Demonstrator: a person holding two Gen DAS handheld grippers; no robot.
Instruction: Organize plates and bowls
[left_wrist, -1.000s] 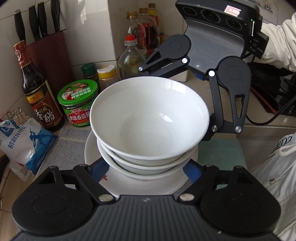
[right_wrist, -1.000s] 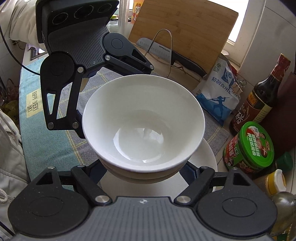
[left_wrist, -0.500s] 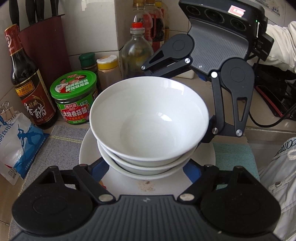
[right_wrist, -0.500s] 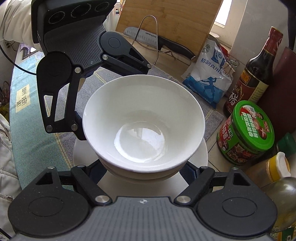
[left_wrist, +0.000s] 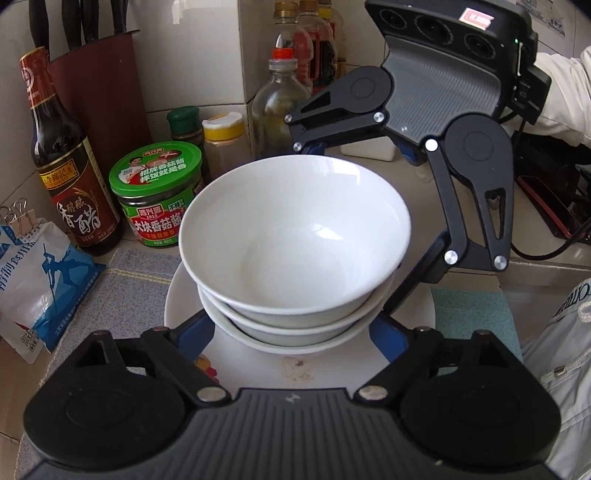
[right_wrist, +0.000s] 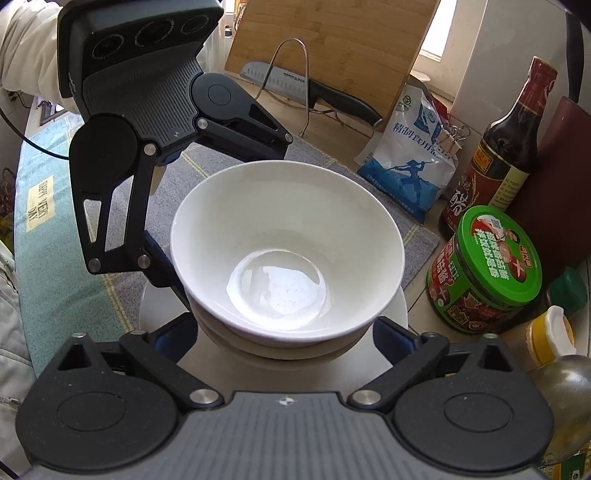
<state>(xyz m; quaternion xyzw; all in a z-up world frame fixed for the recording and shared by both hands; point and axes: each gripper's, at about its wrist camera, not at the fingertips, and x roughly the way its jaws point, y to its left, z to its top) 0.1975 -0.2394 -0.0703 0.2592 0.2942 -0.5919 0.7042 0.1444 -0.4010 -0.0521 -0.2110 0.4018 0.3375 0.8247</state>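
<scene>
A stack of three white bowls (left_wrist: 295, 243) sits on a white plate (left_wrist: 258, 369). My left gripper (left_wrist: 291, 332) has its fingers spread wide on both sides of the stack's base, under the bowls, against the plate. My right gripper (right_wrist: 284, 332) does the same from the opposite side, around the same stack of bowls (right_wrist: 288, 251) on the plate (right_wrist: 295, 373). Each gripper shows in the other's view, the right one (left_wrist: 424, 155) beyond the bowls and the left one (right_wrist: 147, 147) likewise. The fingertips are hidden by the bowls.
A green-lidded sauce jar (left_wrist: 159, 192), dark vinegar bottle (left_wrist: 70, 173), spice jars, oil bottle (left_wrist: 280, 107) and knife block (left_wrist: 96, 81) stand by the tiled wall. A salt bag (left_wrist: 33, 280) lies left. A cutting board and knife (right_wrist: 306, 85) stand behind. A grey mat (right_wrist: 122, 206) covers the counter.
Both grippers and the plate with the bowls have moved together toward the wall with the jars and bottles, which now appear closer and larger. The grip around the stack looks unchanged.
</scene>
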